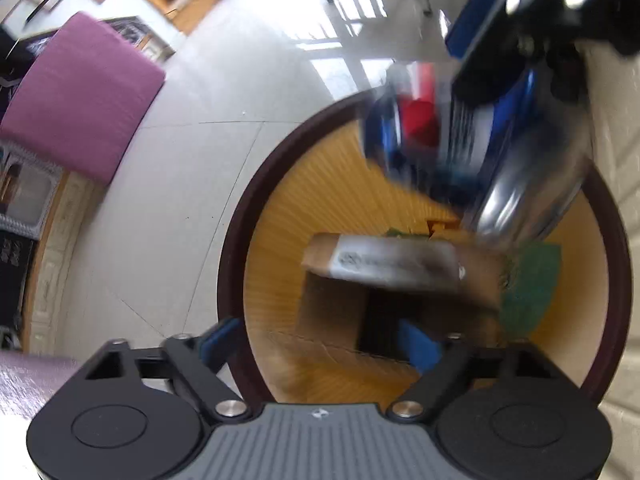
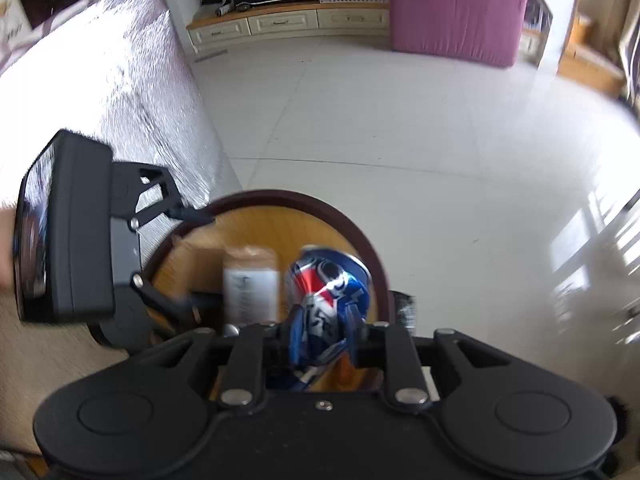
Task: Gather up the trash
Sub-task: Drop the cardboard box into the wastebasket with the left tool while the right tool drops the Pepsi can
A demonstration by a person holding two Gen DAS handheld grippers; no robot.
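Crushed can point(image 2: 326, 300) gripped by right tongs point(image 2: 324, 336) over bin point(image 2: 376, 264).

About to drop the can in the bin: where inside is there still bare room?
The bin is bare along its far-left ribbed wall. The cardboard box fills the middle and a green scrap the right. The can, clamped in the right gripper, crowds the near rim.

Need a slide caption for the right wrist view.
Right gripper holds a crushed can over the bin.
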